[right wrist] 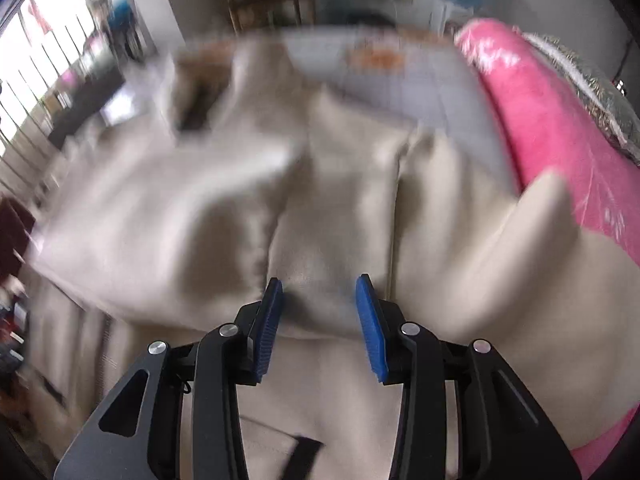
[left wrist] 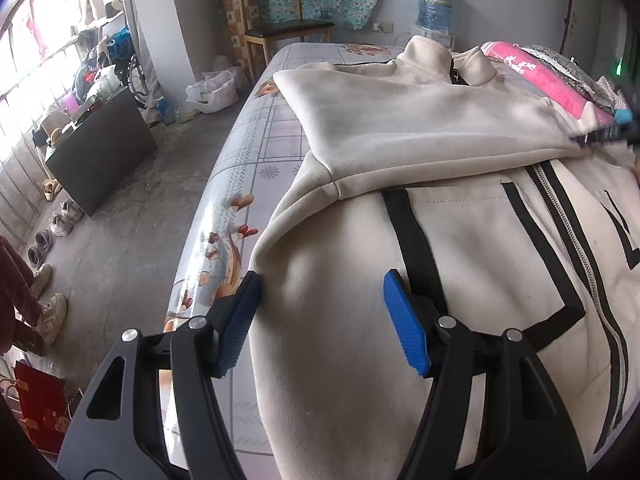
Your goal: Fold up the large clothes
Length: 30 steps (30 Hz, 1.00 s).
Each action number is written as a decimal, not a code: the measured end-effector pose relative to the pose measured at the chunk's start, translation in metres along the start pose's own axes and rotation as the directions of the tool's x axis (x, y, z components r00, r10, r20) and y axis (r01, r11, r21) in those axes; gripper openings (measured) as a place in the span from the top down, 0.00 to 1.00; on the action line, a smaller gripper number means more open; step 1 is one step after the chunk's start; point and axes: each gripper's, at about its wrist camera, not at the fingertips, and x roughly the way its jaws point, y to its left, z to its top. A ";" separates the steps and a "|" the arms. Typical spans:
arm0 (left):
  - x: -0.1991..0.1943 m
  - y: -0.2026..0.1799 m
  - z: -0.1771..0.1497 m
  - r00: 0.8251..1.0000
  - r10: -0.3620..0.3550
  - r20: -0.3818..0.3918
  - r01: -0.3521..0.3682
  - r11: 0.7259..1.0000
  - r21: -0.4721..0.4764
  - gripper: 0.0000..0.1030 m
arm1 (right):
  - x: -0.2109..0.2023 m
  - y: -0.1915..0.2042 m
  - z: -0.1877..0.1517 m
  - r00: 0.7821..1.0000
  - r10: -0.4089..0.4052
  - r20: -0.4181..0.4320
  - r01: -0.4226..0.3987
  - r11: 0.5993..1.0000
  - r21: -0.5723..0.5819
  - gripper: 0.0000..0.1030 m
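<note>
A cream zip-up jacket with black stripes lies spread on the bed, front up. One sleeve is folded across its chest. My left gripper stands open over the jacket's lower left side, one pad at the cloth's edge, the other by a black stripe. In the blurred right wrist view my right gripper is open just above a rumpled part of the jacket, with cloth between the pads but not pinched. The right gripper also shows as a dark blur at the jacket's far side in the left wrist view.
A pink blanket and a silvery bundle lie along the bed's right side. Beyond the bed stand a wooden chair and a water bottle. Left of the bed are a dark cabinet, shoes, a red bag and a person's leg.
</note>
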 end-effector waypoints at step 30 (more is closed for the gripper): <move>-0.074 0.001 -0.092 0.998 0.001 -0.064 -0.012 0.987 -0.161 0.83 | -0.125 -0.027 -0.240 0.995 -0.062 0.081 0.046 0.982 0.184 0.74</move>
